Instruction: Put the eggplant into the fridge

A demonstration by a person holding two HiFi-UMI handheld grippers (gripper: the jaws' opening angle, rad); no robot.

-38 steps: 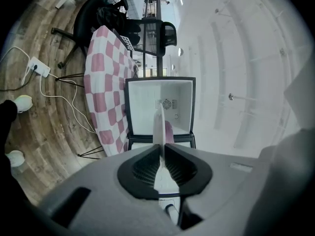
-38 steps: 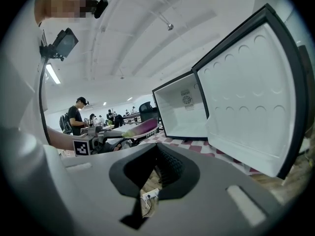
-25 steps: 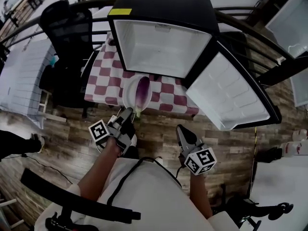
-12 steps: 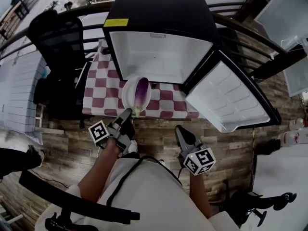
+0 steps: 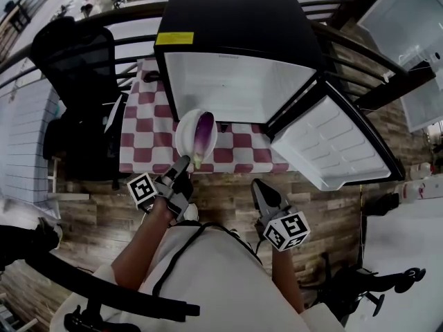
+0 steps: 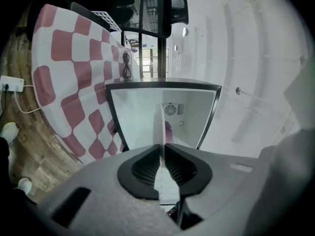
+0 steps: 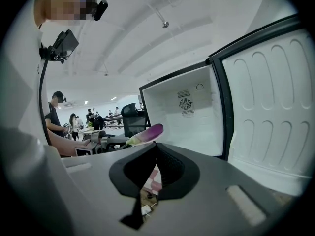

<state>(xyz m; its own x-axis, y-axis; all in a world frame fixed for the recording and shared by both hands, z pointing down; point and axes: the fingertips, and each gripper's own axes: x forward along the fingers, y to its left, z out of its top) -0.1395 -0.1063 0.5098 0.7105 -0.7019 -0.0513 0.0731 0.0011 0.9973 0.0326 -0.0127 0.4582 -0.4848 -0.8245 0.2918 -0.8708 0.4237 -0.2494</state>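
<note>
A purple eggplant (image 5: 203,133) lies on a white plate (image 5: 184,134), held over the checkered table just in front of the open fridge (image 5: 235,81). My left gripper (image 5: 183,163) is shut on the plate's near rim; in the left gripper view the rim (image 6: 158,127) runs edge-on between the jaws, with the eggplant (image 6: 169,129) behind it and the fridge interior (image 6: 142,112) beyond. My right gripper (image 5: 257,187) is to the right, shut and holding nothing. The right gripper view shows the eggplant (image 7: 146,133) at left and the fridge (image 7: 184,112) ahead.
The fridge door (image 5: 332,140) swings open to the right. A red-and-white checkered cloth (image 5: 142,130) covers the table. A black office chair (image 5: 76,54) stands at the left, with a dark railing behind it. Wooden floor lies below. People sit far off in the right gripper view.
Both grippers have moved forward towards the fridge. The plate with the eggplant now reaches the lower edge of the fridge's opening. The grip has not changed.
</note>
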